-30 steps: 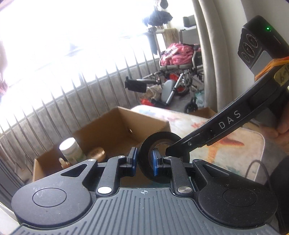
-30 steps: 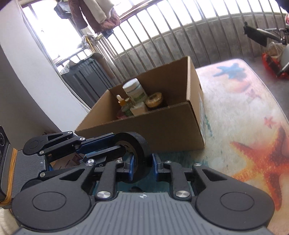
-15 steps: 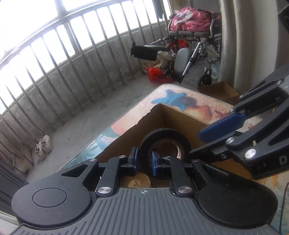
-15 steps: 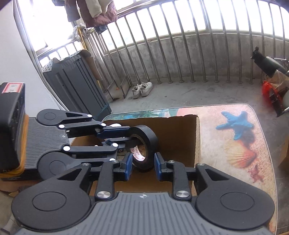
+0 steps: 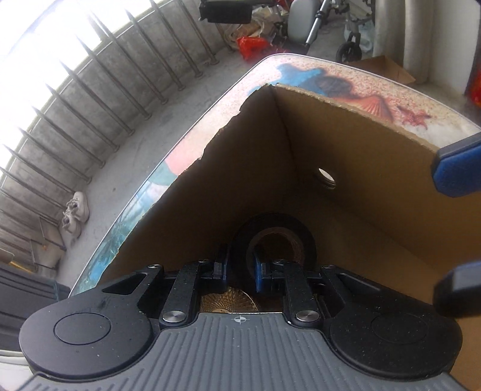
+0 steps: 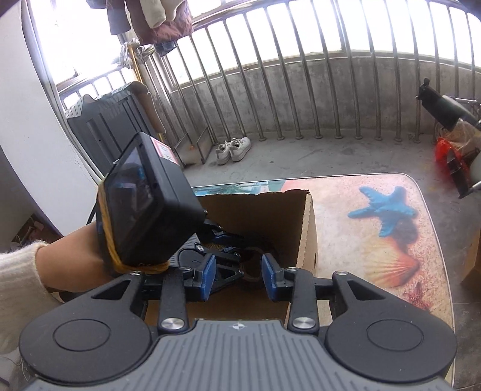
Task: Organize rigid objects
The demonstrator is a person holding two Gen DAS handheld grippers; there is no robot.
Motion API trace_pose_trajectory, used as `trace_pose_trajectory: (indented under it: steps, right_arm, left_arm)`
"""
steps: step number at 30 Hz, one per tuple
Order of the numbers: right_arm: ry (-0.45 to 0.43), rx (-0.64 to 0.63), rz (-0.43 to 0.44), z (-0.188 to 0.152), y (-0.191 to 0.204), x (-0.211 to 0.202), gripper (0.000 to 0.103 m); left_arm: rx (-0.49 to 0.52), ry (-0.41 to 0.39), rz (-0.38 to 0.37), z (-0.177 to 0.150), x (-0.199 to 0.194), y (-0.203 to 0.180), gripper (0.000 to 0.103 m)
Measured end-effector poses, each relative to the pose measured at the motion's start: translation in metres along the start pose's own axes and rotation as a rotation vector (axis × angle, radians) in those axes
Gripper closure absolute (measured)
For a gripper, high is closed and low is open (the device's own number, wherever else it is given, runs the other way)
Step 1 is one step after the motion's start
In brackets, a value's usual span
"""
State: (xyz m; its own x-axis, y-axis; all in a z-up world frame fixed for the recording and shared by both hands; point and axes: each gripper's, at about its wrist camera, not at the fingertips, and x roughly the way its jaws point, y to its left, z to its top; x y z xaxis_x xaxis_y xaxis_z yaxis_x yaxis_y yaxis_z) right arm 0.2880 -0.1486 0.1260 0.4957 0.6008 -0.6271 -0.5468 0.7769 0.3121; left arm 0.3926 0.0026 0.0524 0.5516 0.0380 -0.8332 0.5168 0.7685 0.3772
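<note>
My left gripper (image 5: pixel 240 270) is shut on a black roll of tape (image 5: pixel 275 237), pinching its rim, and holds it down inside the open cardboard box (image 5: pixel 345 150). A gold ribbed lid (image 5: pixel 227 302) lies in the box under the fingers. In the right wrist view my right gripper (image 6: pixel 237 275) is open and empty above the box's near edge (image 6: pixel 306 228), just behind the left gripper (image 6: pixel 231 251), whose black camera housing (image 6: pixel 147 201) hides most of the box's inside. The tape is barely visible there (image 6: pixel 255 254).
The box stands on a table with a starfish and shell print (image 6: pixel 384 210). Its edge runs along the left of the box (image 5: pixel 168 156). Beyond are a balcony railing (image 6: pixel 300 90), white shoes (image 6: pixel 233 149), a dark cabinet (image 6: pixel 99 126) and a wheelchair (image 5: pixel 315 18).
My left gripper has carried the tape from above the box rim down into the box. My right gripper has let go of the tape, opened wider and drawn back.
</note>
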Motion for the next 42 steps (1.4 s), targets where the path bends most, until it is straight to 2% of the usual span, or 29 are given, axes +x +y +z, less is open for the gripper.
trace_pose_trajectory:
  steps: [4, 8, 10, 11, 14, 18, 21, 25, 27, 29, 32, 34, 35, 37, 38, 42]
  right_arm:
    - [-0.008, -0.007, 0.002, -0.003, 0.0, -0.002, 0.066]
    - [-0.018, 0.005, 0.005, -0.006, -0.001, -0.003, 0.066]
    - [-0.029, 0.01, 0.006, -0.007, -0.002, -0.006, 0.066]
    - [-0.033, 0.014, 0.006, -0.007, -0.002, -0.007, 0.066]
    - [-0.045, 0.012, 0.009, -0.009, 0.0, -0.014, 0.066]
    - [-0.048, 0.003, 0.01, -0.011, 0.002, -0.02, 0.067]
    - [-0.045, -0.009, 0.007, -0.014, 0.002, -0.022, 0.066]
    - [-0.054, 0.001, 0.009, -0.015, -0.001, -0.027, 0.066]
    - [-0.069, 0.008, 0.008, -0.016, -0.001, -0.033, 0.066]
    - [-0.083, 0.016, 0.027, -0.018, 0.0, -0.043, 0.066]
    - [-0.113, 0.005, 0.069, -0.03, 0.004, -0.067, 0.066]
    - [-0.14, 0.006, 0.101, -0.045, 0.005, -0.085, 0.066]
    - [-0.145, 0.01, 0.112, -0.055, 0.005, -0.091, 0.066]
    - [-0.133, 0.028, 0.125, -0.076, 0.004, -0.1, 0.066]
    - [-0.122, 0.043, 0.127, -0.088, 0.004, -0.104, 0.066]
    - [-0.061, 0.106, 0.125, -0.13, 0.001, -0.108, 0.066]
  left_arm:
    - [0.079, 0.005, 0.063, 0.002, -0.002, -0.011, 0.083]
    - [0.071, -0.025, 0.082, 0.002, -0.016, -0.01, 0.08]
    - [0.052, -0.036, 0.057, 0.001, -0.023, -0.009, 0.08]
    - [0.039, -0.024, 0.03, 0.002, -0.023, -0.008, 0.08]
    - [0.029, 0.01, 0.01, 0.003, -0.015, -0.007, 0.083]
    - [0.037, 0.037, 0.04, 0.003, 0.004, -0.01, 0.086]
    - [0.027, 0.041, 0.035, 0.006, 0.005, -0.009, 0.087]
    - [0.048, 0.01, 0.061, 0.006, -0.014, -0.011, 0.085]
    - [0.029, -0.051, 0.053, -0.001, -0.045, -0.014, 0.085]
    - [0.037, -0.167, 0.048, -0.016, -0.085, -0.022, 0.083]
    - [-0.019, -0.325, -0.039, -0.062, -0.153, -0.031, 0.08]
    - [-0.06, -0.378, -0.108, -0.096, -0.185, -0.042, 0.07]
    - [-0.089, -0.395, -0.142, -0.113, -0.197, -0.049, 0.062]
    - [-0.15, -0.42, -0.191, -0.149, -0.205, -0.065, 0.047]
    - [-0.18, -0.429, -0.21, -0.167, -0.202, -0.078, 0.036]
    - [-0.221, -0.422, -0.318, -0.202, -0.171, -0.111, 0.036]
